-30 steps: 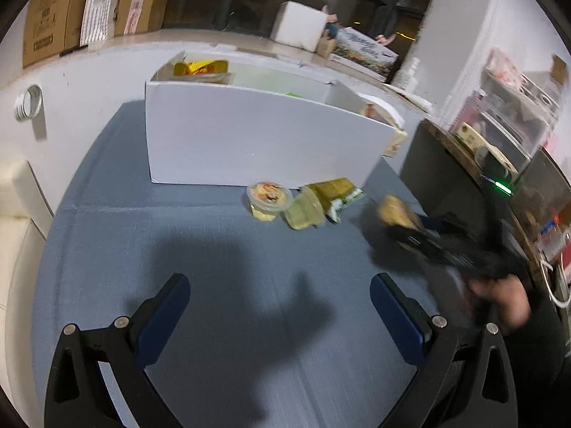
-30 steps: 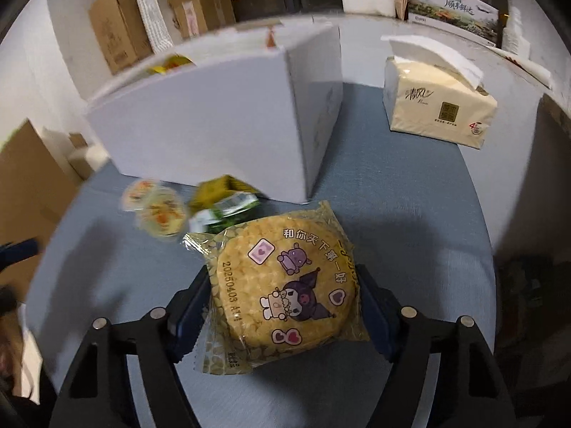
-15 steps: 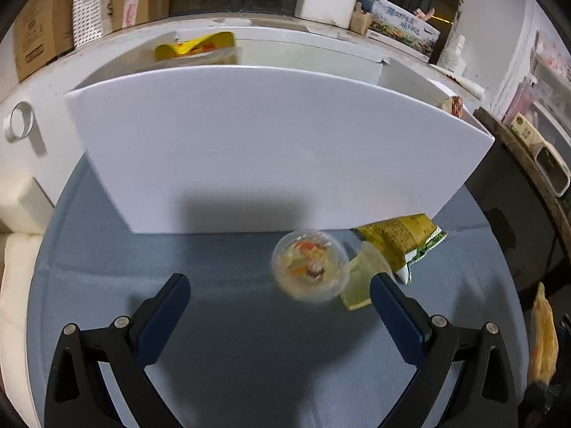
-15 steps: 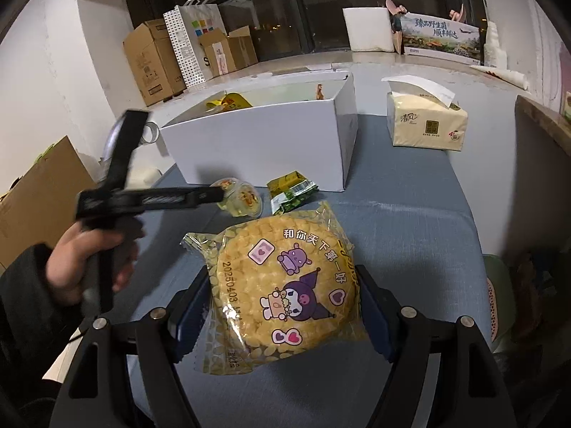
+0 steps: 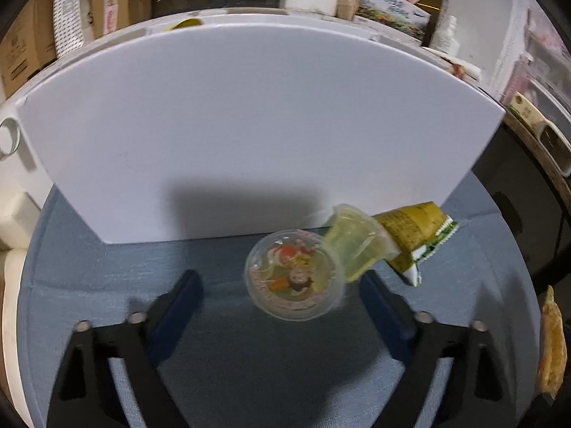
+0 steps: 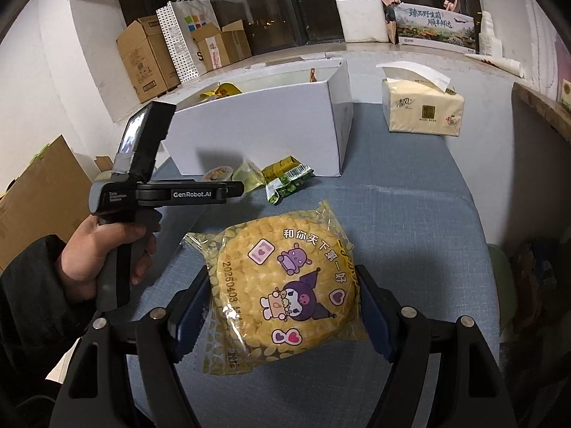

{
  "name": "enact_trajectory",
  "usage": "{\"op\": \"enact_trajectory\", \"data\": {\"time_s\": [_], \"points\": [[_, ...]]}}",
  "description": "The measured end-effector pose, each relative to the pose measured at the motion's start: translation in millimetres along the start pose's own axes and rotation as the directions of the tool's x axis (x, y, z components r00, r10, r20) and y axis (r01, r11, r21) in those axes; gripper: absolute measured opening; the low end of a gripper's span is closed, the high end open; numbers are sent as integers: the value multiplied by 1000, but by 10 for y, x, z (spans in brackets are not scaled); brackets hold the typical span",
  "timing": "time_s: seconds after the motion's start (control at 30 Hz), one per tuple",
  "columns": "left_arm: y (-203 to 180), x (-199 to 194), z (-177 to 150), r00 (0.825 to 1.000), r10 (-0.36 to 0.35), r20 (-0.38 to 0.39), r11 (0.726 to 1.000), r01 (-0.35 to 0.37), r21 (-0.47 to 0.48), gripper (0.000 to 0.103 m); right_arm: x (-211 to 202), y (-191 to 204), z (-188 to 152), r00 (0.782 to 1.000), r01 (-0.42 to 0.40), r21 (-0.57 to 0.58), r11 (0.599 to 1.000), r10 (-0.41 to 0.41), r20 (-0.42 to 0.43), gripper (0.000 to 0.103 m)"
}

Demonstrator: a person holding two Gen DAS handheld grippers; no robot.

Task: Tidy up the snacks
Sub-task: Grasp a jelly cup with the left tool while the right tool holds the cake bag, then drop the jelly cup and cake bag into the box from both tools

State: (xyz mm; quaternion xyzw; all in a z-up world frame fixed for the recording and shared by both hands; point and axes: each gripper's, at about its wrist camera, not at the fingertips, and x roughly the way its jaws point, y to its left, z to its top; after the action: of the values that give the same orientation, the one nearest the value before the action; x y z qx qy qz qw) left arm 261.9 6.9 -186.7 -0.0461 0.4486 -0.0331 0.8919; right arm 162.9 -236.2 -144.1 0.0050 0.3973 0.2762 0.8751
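Note:
My left gripper (image 5: pixel 280 287) is open, its jaws on either side of a jelly cup (image 5: pixel 293 279) with a printed lid that stands on the blue table. A second jelly cup (image 5: pixel 357 244) lies tipped beside it, touching a yellow-green snack packet (image 5: pixel 415 237). All three lie right in front of the white box (image 5: pixel 249 125). My right gripper (image 6: pixel 285 303) is shut on a round yellow rice cracker in a cartoon wrapper (image 6: pixel 282 292), held above the table. The left gripper (image 6: pixel 228 189) also shows in the right wrist view, near the cups (image 6: pixel 218 173).
A tissue pack (image 6: pixel 421 110) stands right of the white box (image 6: pixel 260 128). Cardboard boxes (image 6: pixel 150 57) and a paper bag (image 6: pixel 185 39) line the windowsill behind. A yellow packet (image 6: pixel 221 91) sits inside the box. A brown carton (image 6: pixel 39 185) stands left of the table.
My left gripper has come forward and lower toward the white box, so the printed jelly cup now sits between its jaws. The right gripper has drawn back, still holding the cracker.

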Motion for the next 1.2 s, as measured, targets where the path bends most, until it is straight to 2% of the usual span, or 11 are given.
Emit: {"op": "enact_trajectory", "data": {"time_s": [0.07, 0.1, 0.27, 0.43, 0.67, 0.77, 0.87, 1.0, 1.2], "points": [[-60, -23, 1, 999, -44, 6, 999, 44, 29, 48, 11, 7, -4, 1000, 0, 1, 1000, 0, -4, 80], [-81, -30, -5, 1000, -12, 6, 999, 11, 39, 35, 17, 17, -6, 1000, -1, -2, 1000, 1, -6, 80], [-25, -103, -22, 999, -39, 3, 999, 39, 13, 35, 33, 41, -25, 1000, -3, -15, 1000, 3, -14, 80], [32, -384, -72, 997, -62, 49, 998, 62, 11, 35, 21, 40, -18, 1000, -5, -18, 1000, 5, -9, 80], [92, -1217, -248, 980, -116, 162, 993, 112, 30, 35, -63, 103, 42, 1000, -22, -23, 999, 22, 20, 80], [177, -1573, -134, 964, -121, 237, 993, 116, 34, 35, -127, 153, 166, 998, -40, -23, 999, 41, 52, 80], [260, -1798, 62, 950, -131, 283, 991, 128, 29, 35, -201, 232, 411, 994, -51, -36, 998, 54, 98, 80], [333, -1889, 459, 942, -113, 316, 994, 104, 45, 35, -276, 342, 968, 981, -40, -70, 997, 52, 185, 80], [370, -1569, 1057, 950, -74, 304, 996, 59, 60, 35, 27, 289, 1852, 980, -48, -24, 999, 52, 194, 80]]}}
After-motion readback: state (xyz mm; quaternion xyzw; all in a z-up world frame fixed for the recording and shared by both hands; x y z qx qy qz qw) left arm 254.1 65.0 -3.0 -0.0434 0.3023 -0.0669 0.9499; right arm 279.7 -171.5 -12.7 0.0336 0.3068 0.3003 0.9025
